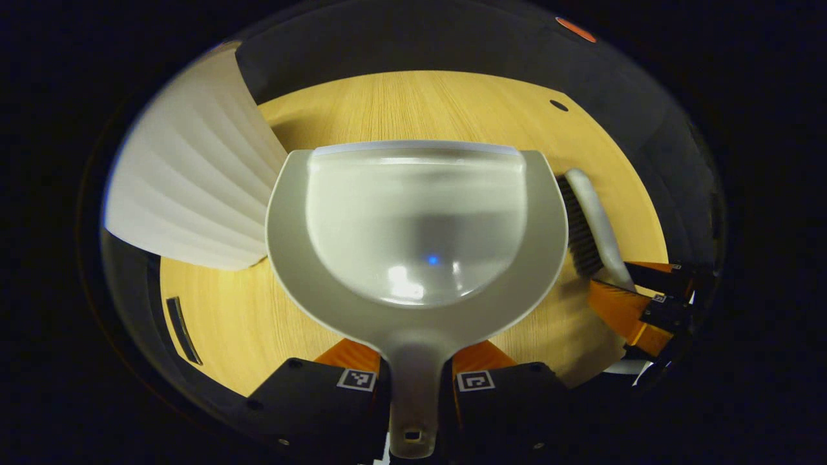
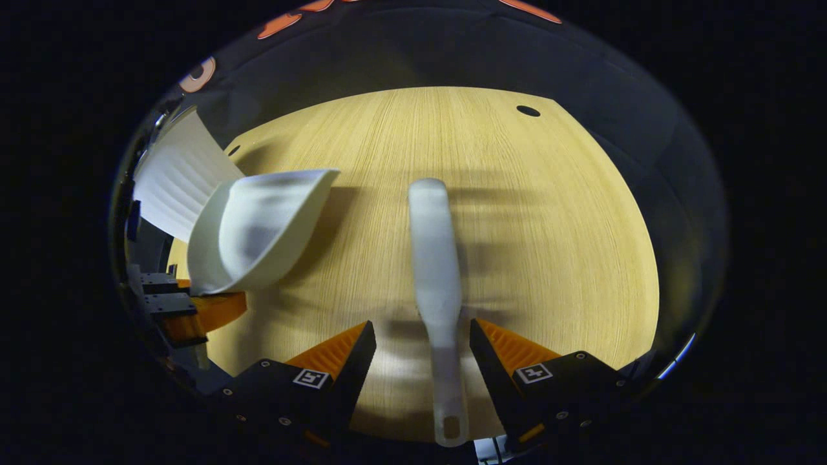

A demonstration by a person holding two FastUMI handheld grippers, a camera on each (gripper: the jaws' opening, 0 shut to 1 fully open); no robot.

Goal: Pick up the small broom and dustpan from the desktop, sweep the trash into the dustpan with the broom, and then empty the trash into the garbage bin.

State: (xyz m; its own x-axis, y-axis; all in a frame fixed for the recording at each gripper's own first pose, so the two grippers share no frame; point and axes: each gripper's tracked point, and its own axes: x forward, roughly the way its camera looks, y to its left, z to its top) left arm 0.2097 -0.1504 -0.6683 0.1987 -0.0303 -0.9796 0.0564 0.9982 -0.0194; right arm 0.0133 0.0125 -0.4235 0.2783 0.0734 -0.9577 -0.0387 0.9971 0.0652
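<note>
Two tools involved. Left gripper (image 1: 413, 381) clenched on dustpan (image 1: 417, 226) handle, pan at frame centre. Right gripper (image 2: 423, 355) released, jaws straddling broom (image 2: 436, 271) handle without contact; broom's long axis runs straight up-frame over desktop (image 2: 549, 226).

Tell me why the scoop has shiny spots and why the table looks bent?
In the left gripper view, lamp glare makes bright spots in the dustpan, plus a small blue glint. In the right gripper view, the fisheye lens bows the table into a dome, and the broom casts soft, smeared shadows.
</note>
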